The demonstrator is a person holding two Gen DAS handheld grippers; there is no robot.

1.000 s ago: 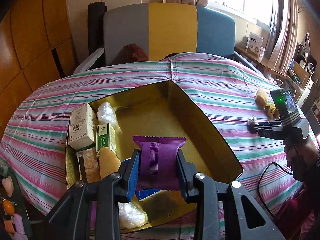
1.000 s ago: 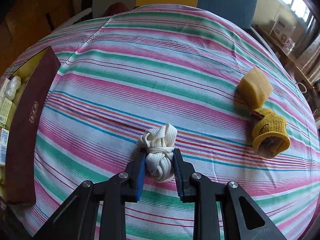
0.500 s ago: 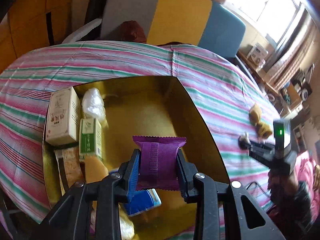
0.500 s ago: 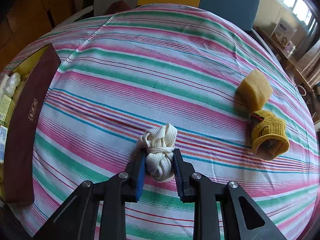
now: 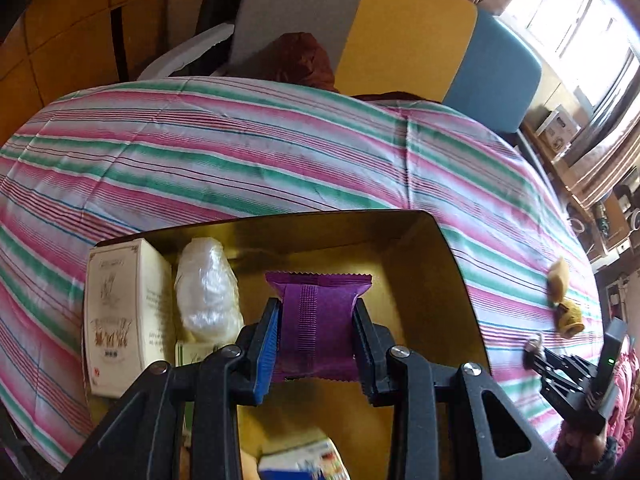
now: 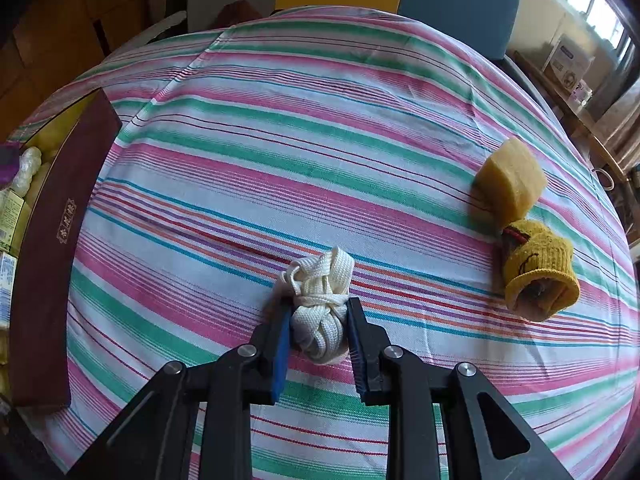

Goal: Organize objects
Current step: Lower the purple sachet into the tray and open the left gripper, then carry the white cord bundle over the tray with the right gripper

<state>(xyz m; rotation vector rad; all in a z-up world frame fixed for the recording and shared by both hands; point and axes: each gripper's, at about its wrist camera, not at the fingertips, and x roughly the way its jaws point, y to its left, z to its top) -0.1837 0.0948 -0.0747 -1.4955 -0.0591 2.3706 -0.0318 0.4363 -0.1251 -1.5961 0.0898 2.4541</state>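
Observation:
My left gripper (image 5: 315,334) is shut on a purple snack packet (image 5: 318,320) and holds it above the gold-lined box (image 5: 460,280). In the box lie a cream carton (image 5: 120,320), a clear plastic bundle (image 5: 206,292) and a blue-white pack (image 5: 304,462). My right gripper (image 6: 318,320) is shut on a knotted white cord bundle (image 6: 320,304) resting on the striped tablecloth (image 6: 280,140). The right gripper also shows in the left wrist view (image 5: 536,350).
A yellow sponge (image 6: 510,178) and a rolled yellow knit glove (image 6: 538,274) lie right of the cord. The box's dark red wall (image 6: 52,240) stands at the left. A grey, yellow and blue sofa (image 5: 400,32) is behind the table.
My left gripper has moved forward over the box with the purple packet, towards its far end. My right gripper stays shut on the cord bundle in the same spot.

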